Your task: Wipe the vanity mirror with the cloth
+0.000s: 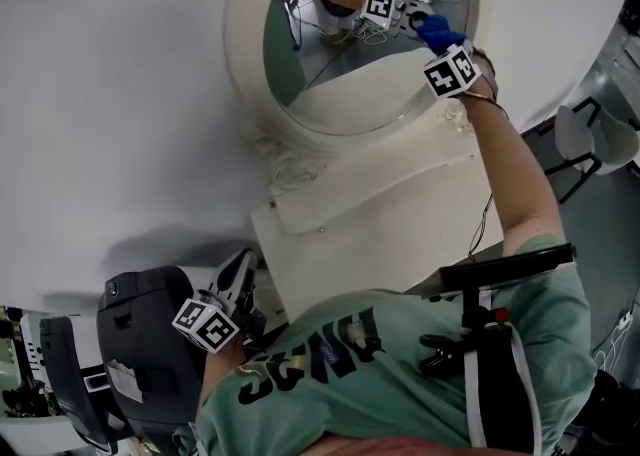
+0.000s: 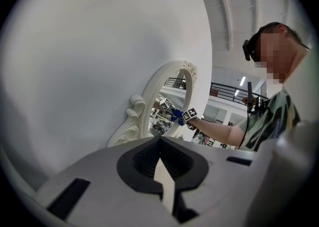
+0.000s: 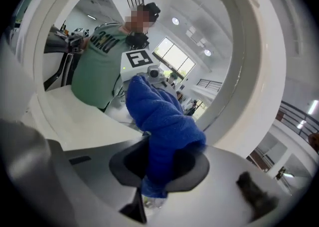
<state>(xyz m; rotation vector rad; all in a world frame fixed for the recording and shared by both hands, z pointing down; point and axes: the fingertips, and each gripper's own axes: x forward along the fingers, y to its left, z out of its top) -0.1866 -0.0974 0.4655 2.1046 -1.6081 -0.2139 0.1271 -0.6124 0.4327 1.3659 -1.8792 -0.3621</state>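
White wall point(image 1: 120, 94), backing the whole set-up. Cream bench point(image 1: 370, 224), set against the wall, carrying the mirror. Vanity mirror point(image 1: 330, 64), oval glass in a cream moulded frame with scrollwork at the foot, upright on the bench. Person in a green printed shirt point(image 1: 400, 364), right arm stretched to the glass. Dark grey chair point(image 1: 140, 334), low at the left. Left tool point(image 1: 235, 284), held low beside the chair, well apart from the mirror, jaws pressed together on nothing. Right tool point(image 1: 440, 44), at the glass's upper right, pinching the cloth. Blue cloth point(image 3: 159, 116), bunched, its free end touching the glass.
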